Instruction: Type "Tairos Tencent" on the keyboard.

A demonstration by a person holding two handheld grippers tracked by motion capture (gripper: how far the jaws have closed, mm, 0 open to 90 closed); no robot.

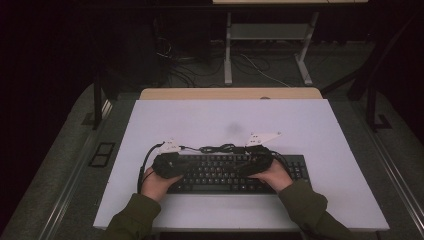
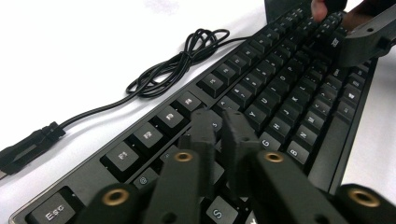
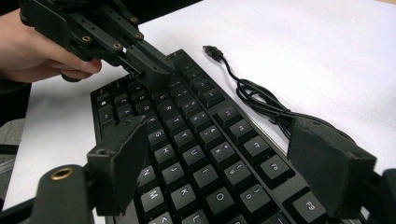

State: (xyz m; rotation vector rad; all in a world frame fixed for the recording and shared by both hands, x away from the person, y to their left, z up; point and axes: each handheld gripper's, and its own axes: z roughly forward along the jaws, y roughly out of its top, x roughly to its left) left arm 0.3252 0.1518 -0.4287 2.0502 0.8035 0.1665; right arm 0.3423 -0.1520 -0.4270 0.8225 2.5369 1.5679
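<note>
A black keyboard [image 1: 225, 172] lies near the front of the white table top [image 1: 225, 117], and its black cable [image 1: 220, 148] is coiled just behind it. My left gripper [image 1: 175, 164] hangs over the keyboard's left end. In the left gripper view its jaws [image 2: 219, 126] stand shut together over the upper letter rows with nothing between them. My right gripper [image 1: 255, 161] hovers over the right half of the keys. In the right gripper view it is open [image 3: 219, 154], the pads wide apart above the letter keys and touching nothing. The left gripper [image 3: 152, 67] also shows there, with its tips down on the keys.
The cable ends in a loose USB plug [image 3: 212, 51] lying on the white surface behind the keyboard. A wooden desk edge [image 1: 230, 93] runs behind the table top. Beyond it stand metal desk legs [image 1: 228, 55] among cables on the floor.
</note>
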